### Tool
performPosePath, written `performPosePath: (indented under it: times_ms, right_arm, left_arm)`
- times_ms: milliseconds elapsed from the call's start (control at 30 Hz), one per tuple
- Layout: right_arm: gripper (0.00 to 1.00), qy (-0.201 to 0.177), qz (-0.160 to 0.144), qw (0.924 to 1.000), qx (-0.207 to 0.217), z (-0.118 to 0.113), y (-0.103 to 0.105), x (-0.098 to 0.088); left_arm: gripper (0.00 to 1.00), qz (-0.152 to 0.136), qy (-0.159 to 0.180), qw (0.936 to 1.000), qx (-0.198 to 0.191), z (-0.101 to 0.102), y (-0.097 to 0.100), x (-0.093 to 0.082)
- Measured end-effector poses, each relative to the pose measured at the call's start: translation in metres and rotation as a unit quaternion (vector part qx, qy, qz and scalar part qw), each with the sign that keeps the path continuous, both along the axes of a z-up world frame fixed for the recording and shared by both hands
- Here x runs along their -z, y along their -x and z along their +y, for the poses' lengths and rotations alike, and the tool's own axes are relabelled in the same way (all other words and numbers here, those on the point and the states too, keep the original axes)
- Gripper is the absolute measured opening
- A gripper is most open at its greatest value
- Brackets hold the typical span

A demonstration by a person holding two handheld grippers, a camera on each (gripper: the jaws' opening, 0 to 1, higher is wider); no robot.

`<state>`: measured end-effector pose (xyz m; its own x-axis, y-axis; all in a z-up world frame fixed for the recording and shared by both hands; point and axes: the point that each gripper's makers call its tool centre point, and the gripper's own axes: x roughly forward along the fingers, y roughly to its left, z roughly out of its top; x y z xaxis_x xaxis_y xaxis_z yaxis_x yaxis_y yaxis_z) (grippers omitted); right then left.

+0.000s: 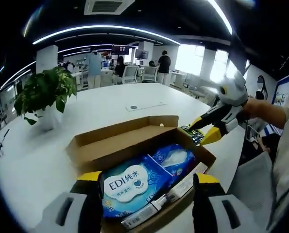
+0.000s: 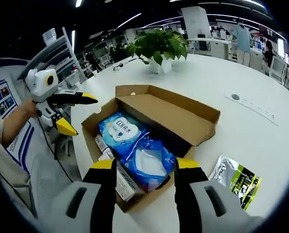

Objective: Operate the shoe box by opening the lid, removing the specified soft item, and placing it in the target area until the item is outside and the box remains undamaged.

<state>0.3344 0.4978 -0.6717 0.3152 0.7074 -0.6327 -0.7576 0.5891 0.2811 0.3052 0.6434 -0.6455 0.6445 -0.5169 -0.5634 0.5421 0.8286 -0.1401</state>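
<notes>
Left claw [image 1: 147, 194] wide, holding nothing, just over blue wipes pack [image 1: 129, 187] inside shoe box [image 1: 134, 133]. Right claw [image 2: 140, 184] wide too, over same box. Lid [image 2: 176, 114] already up. Pack not yet out on counter [image 1: 110, 104].

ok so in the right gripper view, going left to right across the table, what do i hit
other hand-held gripper → blue wipes pack in the open box → green and silver packet on the white table
</notes>
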Motion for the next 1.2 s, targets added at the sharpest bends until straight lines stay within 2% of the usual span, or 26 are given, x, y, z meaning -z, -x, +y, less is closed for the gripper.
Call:
performPosePath:
  times_ms: [267, 567, 800, 1200]
  right_arm:
    - [0.42, -0.002, 0.008, 0.9997, -0.023, 0.030, 0.004, 0.012]
    - [0.40, 0.007, 0.009, 0.9992, -0.037, 0.050, 0.001, 0.029]
    - [0.40, 0.001, 0.017, 0.9986, -0.051, 0.066, 0.001, 0.034]
    - [0.34, 0.004, 0.029, 0.9975, -0.064, 0.084, -0.002, 0.052]
  left_arm:
    - [0.82, -0.013, -0.006, 0.9999, -0.004, 0.019, 0.010, 0.010]
    - [0.89, -0.028, -0.009, 0.9995, -0.006, 0.032, 0.017, 0.017]
    - [0.97, -0.034, -0.008, 0.9994, -0.007, 0.034, 0.022, 0.019]
    - [1.00, -0.036, -0.003, 0.9993, -0.008, 0.033, 0.031, 0.017]
